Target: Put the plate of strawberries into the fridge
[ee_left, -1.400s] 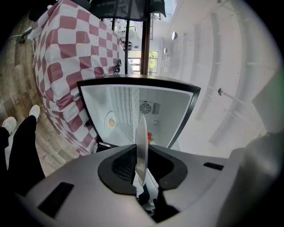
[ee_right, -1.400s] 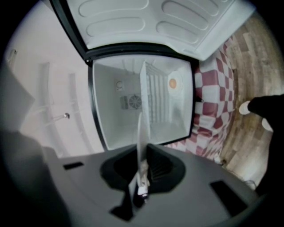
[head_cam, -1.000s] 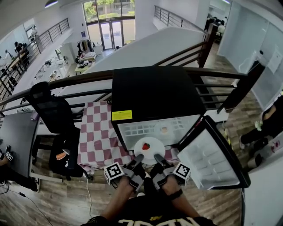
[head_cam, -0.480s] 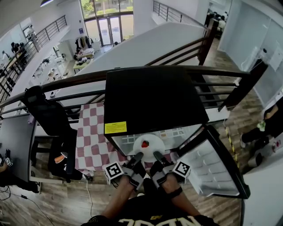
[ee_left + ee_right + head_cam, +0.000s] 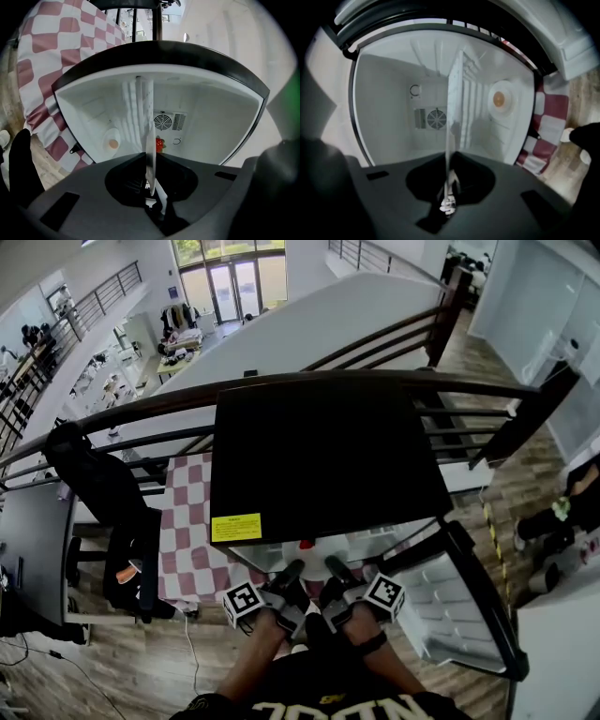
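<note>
Plate [image 5: 302,553]: at the mouth of the fridge [image 5: 323,456], lower centre of the head view. Only its near rim shows below the front edge of the black top. Both gripper views show it edge-on, reaching into the white cavity.
Strawberry [image 5: 160,143]: red, on the plate, seen against the back wall in the left gripper view.
Left claw [image 5: 287,572]: clamped on the plate's near rim, left of centre.
Right claw [image 5: 334,570]: clamped on the same rim, just beside the left one.
Open room: in both gripper views the white cavity is bare on either side of the plate, out to the side walls and the dark door frame.
Door [image 5: 459,601]: swung open toward the lower right of the head view, its white inner face up, apart from the right claw.
Fridge interior: fan grille [image 5: 163,122] on the back wall and a ribbed white surface [image 5: 133,105] running beside the plate.
Small dish [image 5: 111,140]: white, with an orange-brown item in it, inside the fridge by the ribbed surface and apart from the plate.
Yellow label [image 5: 236,527]: on the fridge top's front left corner.
Bench [image 5: 187,554]: covered by a red-and-white checked cloth [image 5: 202,493] and carrying the fridge.
Chair [image 5: 103,493]: black, at the left, touching the cloth's edge.
Railing [image 5: 281,382]: dark, curving behind the fridge.
</note>
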The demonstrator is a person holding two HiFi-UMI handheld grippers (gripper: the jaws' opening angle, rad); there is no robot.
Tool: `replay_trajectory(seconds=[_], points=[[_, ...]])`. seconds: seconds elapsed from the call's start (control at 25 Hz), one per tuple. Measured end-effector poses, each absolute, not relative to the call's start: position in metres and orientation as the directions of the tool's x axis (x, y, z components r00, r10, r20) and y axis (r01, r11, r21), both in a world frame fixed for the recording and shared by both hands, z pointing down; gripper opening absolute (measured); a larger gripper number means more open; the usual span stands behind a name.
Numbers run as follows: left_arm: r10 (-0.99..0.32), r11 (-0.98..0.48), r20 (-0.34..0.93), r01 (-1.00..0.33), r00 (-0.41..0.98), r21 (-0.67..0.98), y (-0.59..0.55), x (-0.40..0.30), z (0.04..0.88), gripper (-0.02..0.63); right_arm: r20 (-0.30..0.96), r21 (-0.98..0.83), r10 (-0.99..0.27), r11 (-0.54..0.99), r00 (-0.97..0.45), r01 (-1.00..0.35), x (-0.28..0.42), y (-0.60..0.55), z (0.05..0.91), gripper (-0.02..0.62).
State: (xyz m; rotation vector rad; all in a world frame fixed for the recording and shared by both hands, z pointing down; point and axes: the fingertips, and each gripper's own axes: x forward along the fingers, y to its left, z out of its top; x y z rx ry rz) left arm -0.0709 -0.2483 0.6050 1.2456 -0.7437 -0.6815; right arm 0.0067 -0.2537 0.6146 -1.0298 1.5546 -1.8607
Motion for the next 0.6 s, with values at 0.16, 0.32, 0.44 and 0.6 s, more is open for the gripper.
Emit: replay_trajectory(seconds=[0.16,0.32,0.44,0.6], points=[[-0.802,0.199,0.131,0.053,0.583,0.979,-0.256,-0.07,0.609,0.06,0.258,-0.964,-0.768,-0.245,-0.586,-0.103,0.009,-0.262,0.619,0.037],[-0.811,0.201,0.134,0.056,0.57,0.978,-0.262,-0.072,0.611,0.06,0.245,-0.967,-0.76,-0.236,-0.602,-0.095,0.006,-0.27,0.624,0.037],[-0.814,0.211,0.146,0.052,0.562,0.976,-0.266,-0.074,0.615,0.058,0.236,-0.969,-0.756,-0.233,-0.61,-0.085,0.005,-0.275,0.627,0.037],[-0.816,0.22,0.152,0.056,0.558,0.974,-0.271,-0.073,0.617,0.058,0.247,-0.966,-0.749,-0.237,-0.615,-0.099,0.004,-0.28,0.622,0.037]])
